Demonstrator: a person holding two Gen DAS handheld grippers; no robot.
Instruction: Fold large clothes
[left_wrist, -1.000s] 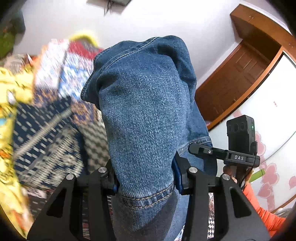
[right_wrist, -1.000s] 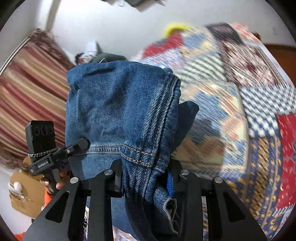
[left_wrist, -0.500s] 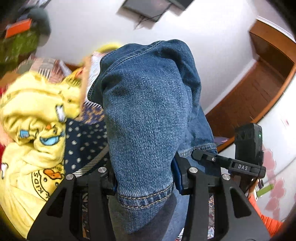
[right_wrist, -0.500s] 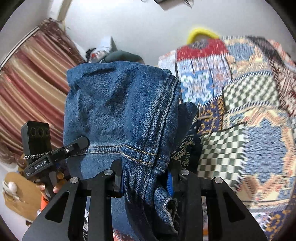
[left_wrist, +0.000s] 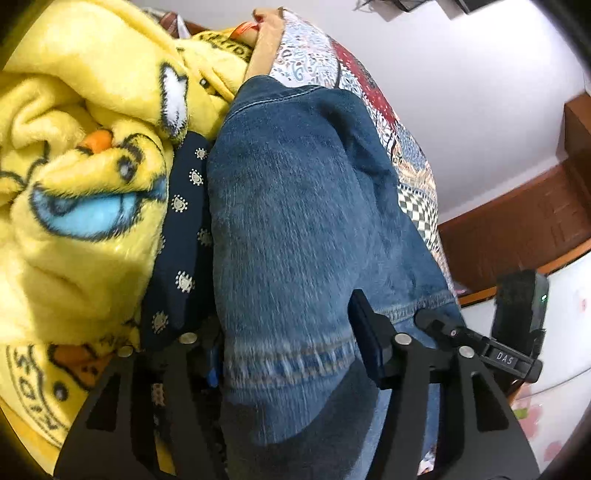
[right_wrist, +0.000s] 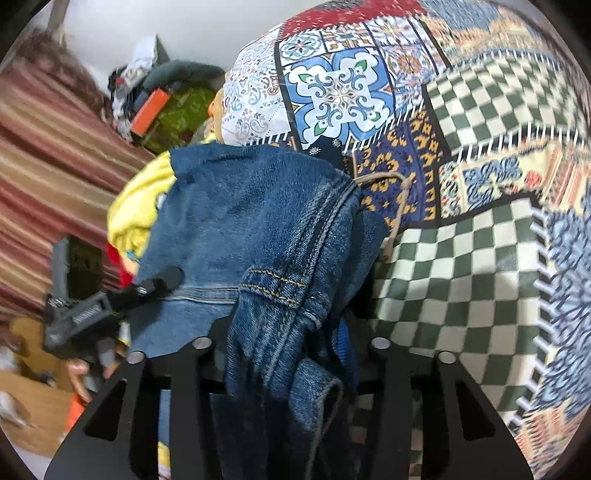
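While both point forward over the patchwork quilt (right_wrist: 480, 266), left gripper (left_wrist: 291, 354) and right gripper (right_wrist: 291, 339) each pinch the jeans (left_wrist: 288, 229).

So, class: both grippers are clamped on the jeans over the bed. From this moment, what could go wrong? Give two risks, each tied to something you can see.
1. The jeans hang right beside the yellow fleece blanket; lowering here could lay them over it, spoiling the fold.
2. The right gripper pinches a bunched, doubled seam, so layers might slip unevenly. The left gripper holds a hem.
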